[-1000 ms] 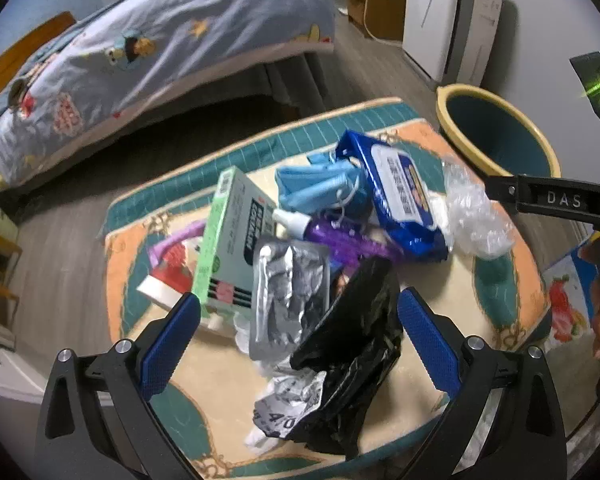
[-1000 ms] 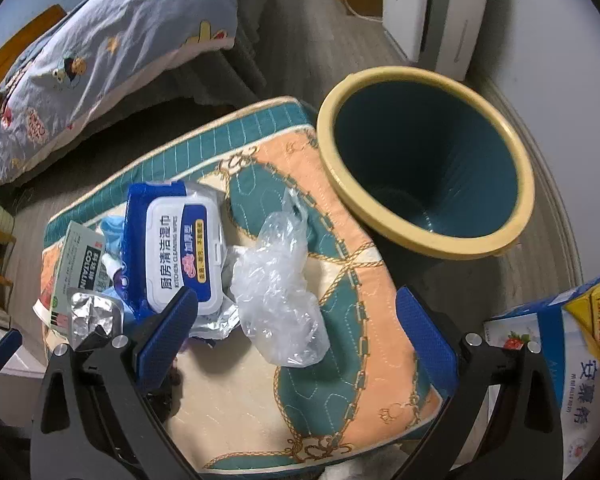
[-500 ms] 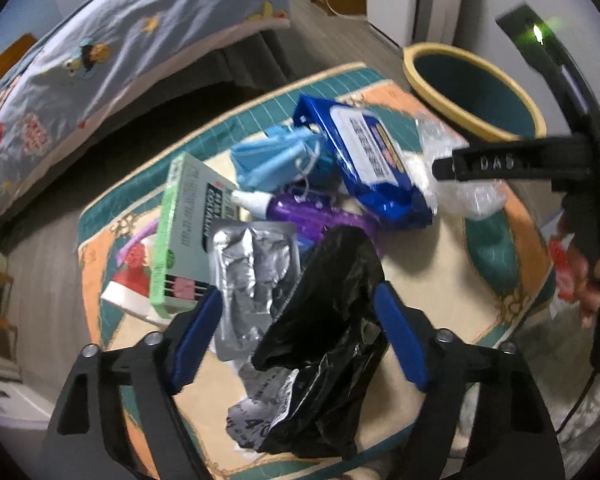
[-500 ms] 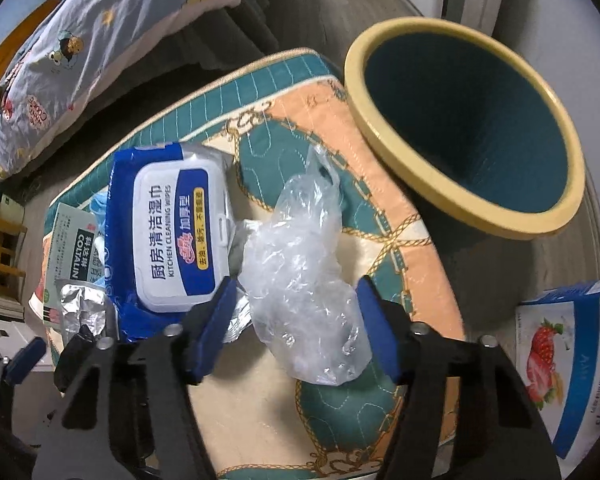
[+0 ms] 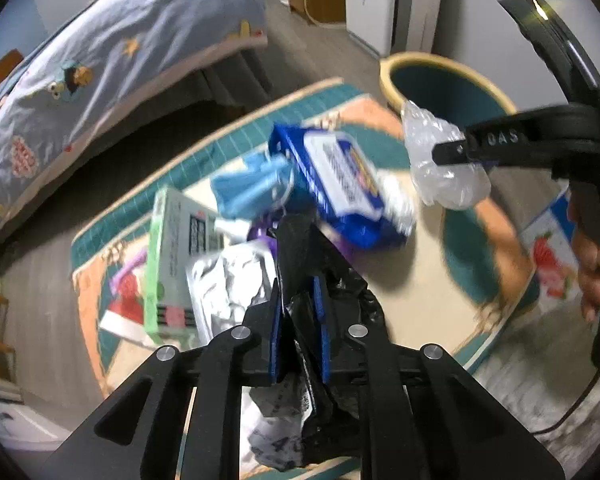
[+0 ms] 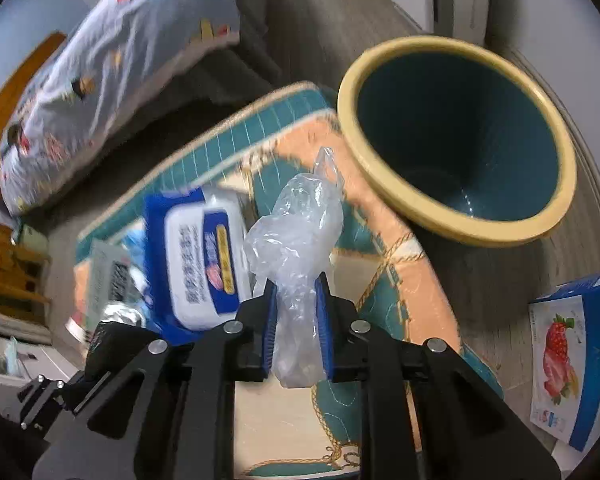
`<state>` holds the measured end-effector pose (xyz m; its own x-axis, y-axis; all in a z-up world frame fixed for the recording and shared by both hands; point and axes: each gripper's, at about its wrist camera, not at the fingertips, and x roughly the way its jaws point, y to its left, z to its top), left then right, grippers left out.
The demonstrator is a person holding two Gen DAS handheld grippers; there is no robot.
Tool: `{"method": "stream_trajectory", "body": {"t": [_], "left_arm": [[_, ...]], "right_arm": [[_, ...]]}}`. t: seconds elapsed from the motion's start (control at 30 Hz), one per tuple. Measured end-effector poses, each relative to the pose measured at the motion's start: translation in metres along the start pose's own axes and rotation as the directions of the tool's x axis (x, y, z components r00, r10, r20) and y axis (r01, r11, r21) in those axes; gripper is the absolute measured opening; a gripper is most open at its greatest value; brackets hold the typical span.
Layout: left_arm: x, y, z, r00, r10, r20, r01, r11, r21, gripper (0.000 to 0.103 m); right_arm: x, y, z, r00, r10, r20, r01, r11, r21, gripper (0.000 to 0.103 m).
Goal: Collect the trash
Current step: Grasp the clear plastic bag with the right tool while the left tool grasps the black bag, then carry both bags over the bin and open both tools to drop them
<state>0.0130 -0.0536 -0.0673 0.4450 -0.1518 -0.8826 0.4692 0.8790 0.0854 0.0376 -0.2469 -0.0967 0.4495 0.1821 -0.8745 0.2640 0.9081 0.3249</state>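
1. The work surface is a quilted mat [image 6: 400, 264] with teal, orange and cream patterns; it lies on a grey wooden floor [image 5: 40, 280].
2. Behind the mat stands a bed with a blue cartoon-print cover [image 5: 112, 52], and further back a white appliance [image 5: 396, 0] against the wall (its type cannot be told).
3. A teal bin with a yellow rim [image 6: 456, 224] stands at the far right edge of the mat, touching it; its inside looks dark and smooth.
4. The left gripper [image 5: 298, 308] has its blue pads pressed together on a black plastic bag [image 5: 312, 256], which rises between the jaws and hangs below them.
5. The right gripper [image 6: 298, 316] is closed on a clear plastic bag [image 6: 296, 232]; the crumpled bag stands up from the pads, just in front of the bin.
6. On the mat between the two grippers lie a blue pack of cleaning wipes [image 5: 340, 176], a light blue face mask [image 5: 252, 188], a green box [image 5: 172, 264] and a silver foil wrapper [image 5: 228, 284].
7. Only the left wrist view shows the right tool from the side, with the person's fingers [image 5: 592, 264] on its handle and the clear bag held up beside the bin.
8. Only the right wrist view shows the bottom of the bin and the whole blue carton with a strawberry picture [image 6: 568, 352] on the floor.
9. The left wrist view alone shows the crumpled white paper [image 5: 276, 432] under the black bag.
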Motion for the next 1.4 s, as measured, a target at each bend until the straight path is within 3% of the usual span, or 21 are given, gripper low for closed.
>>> {"method": "stream_trajectory", "body": {"t": [0.17, 0.37, 0.53, 0.67, 0.83, 1.03, 1.27, 1.4], "left_arm": [[-0.026, 0.006, 0.021, 0.995, -0.026, 0.099, 0.031, 0.998, -0.053, 0.013], [-0.061, 0.015, 0.058, 0.971, -0.031, 0.235, 0.057, 0.993, -0.105, 0.013], [-0.073, 0.012, 0.084, 0.948, -0.036, 0.316, 0.077, 0.990, -0.118, 0.013], [-0.065, 0.004, 0.105, 0.942, -0.051, 0.331, 0.091, 0.990, -0.105, 0.013], [-0.051, -0.004, 0.134, 0.929, -0.083, 0.360, 0.135, 0.983, -0.123, 0.013], [-0.009, -0.029, 0.167, 0.933, -0.110, 0.343, 0.161, 0.979, -0.123, 0.013], [0.037, -0.068, 0.178, 0.943, -0.129, 0.308, 0.167, 0.981, -0.098, 0.013], [0.050, -0.088, 0.178, 0.945, -0.140, 0.294, 0.162, 0.985, -0.052, 0.013]], "right_arm": [[-0.044, -0.001, 0.022, 0.993, 0.044, 0.106, -0.043, 0.999, -0.012, 0.016], [-0.088, -0.008, 0.060, 0.975, 0.092, 0.203, -0.083, 0.995, -0.051, 0.016], [-0.100, -0.017, 0.091, 0.965, 0.034, 0.261, -0.001, 0.992, -0.125, 0.016], [-0.087, -0.049, 0.103, 0.962, 0.079, 0.261, -0.069, 0.997, -0.047, 0.016], [-0.070, -0.075, 0.116, 0.971, 0.076, 0.228, -0.080, 0.997, 0.008, 0.016], [-0.051, -0.108, 0.125, 0.981, 0.016, 0.193, -0.025, 0.999, 0.047, 0.016], [-0.034, -0.155, 0.129, 0.983, -0.090, 0.158, 0.068, 0.987, 0.145, 0.016], [-0.022, -0.174, 0.130, 0.987, -0.111, 0.119, 0.086, 0.976, 0.198, 0.016]]}}
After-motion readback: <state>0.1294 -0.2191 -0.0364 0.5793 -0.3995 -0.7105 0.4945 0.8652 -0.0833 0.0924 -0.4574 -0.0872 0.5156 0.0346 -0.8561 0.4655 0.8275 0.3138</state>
